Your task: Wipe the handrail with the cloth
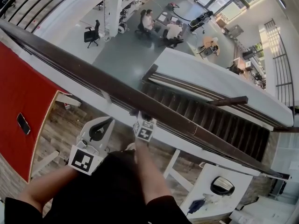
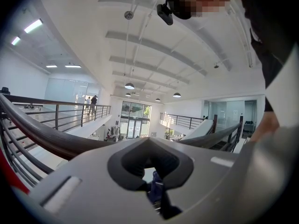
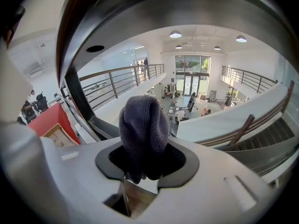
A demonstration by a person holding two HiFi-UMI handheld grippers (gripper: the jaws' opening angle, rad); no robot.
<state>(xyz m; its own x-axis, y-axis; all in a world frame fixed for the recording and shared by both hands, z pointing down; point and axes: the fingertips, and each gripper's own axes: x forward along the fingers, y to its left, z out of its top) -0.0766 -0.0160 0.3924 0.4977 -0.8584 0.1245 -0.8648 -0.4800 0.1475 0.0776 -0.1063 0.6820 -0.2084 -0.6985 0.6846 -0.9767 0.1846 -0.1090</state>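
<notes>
A dark brown handrail (image 1: 117, 90) crosses the head view from upper left to lower right. My right gripper (image 1: 139, 115) reaches up against the rail's near side, and its marker cube (image 1: 145, 130) sits just below the rail. In the right gripper view that gripper (image 3: 147, 160) is shut on a grey-blue knit cloth (image 3: 144, 127), which bunches upward toward the underside of the handrail (image 3: 187, 3) arching overhead. My left gripper (image 1: 108, 121) hangs short of the rail, left of the right one. Its jaws look shut with nothing between them (image 2: 149, 143). The handrail (image 2: 46, 139) runs just beyond it.
Beyond the rail is a deep drop to an office floor with people seated at desks (image 1: 161, 27). A staircase (image 1: 210, 115) descends at the right. A red panel (image 1: 18, 106) lies below at the left. Metal balusters (image 2: 58, 118) stand under the rail.
</notes>
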